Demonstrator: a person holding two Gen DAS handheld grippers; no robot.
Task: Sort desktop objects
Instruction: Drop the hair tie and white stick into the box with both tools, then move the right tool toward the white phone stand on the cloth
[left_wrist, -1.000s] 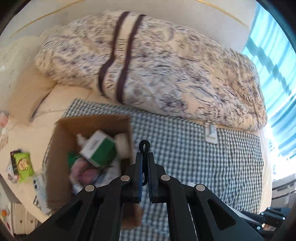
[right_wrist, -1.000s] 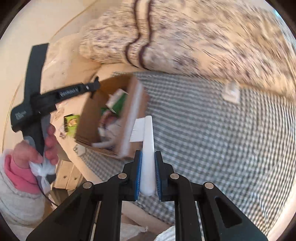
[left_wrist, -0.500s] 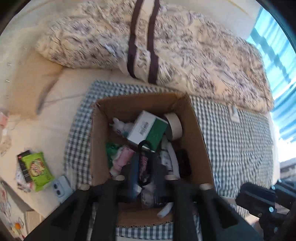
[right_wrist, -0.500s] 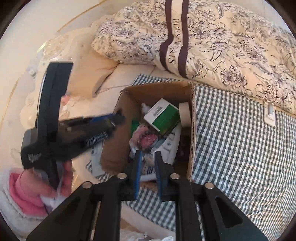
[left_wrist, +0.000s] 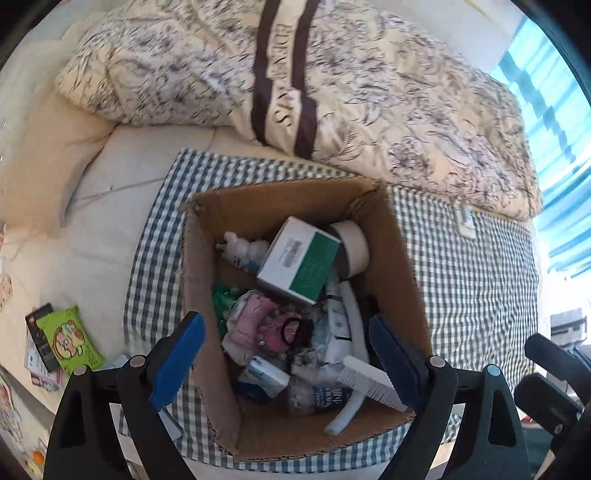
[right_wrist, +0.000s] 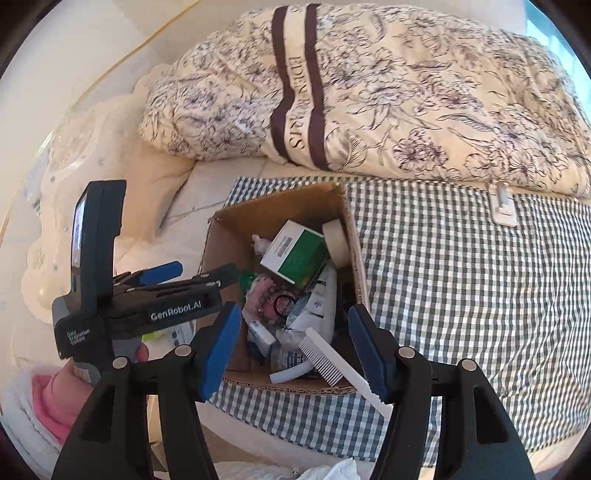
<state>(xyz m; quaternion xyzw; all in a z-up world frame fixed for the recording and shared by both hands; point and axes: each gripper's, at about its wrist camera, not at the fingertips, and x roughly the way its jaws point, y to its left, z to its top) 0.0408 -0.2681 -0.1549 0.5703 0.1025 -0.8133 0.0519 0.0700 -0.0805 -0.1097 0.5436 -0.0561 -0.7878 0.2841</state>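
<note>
Bed with checked cloth (right_wrist: 461, 277); cardboard box (left_wrist: 391, 236) of sorted objects.
Both hand-held grippers, left (left_wrist: 286, 363) and right (right_wrist: 295, 345), hang released over the box; the white comb (right_wrist: 332, 356) lies just ahead of the right, long axis diagonal, leaning on the near wall.

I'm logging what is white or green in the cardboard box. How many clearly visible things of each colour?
White: 2, the comb and the small bottle.
Green and white: 1, the carton.
Green: 1, a wrapper.
Total: 4; the rest is too jumbled.
</note>
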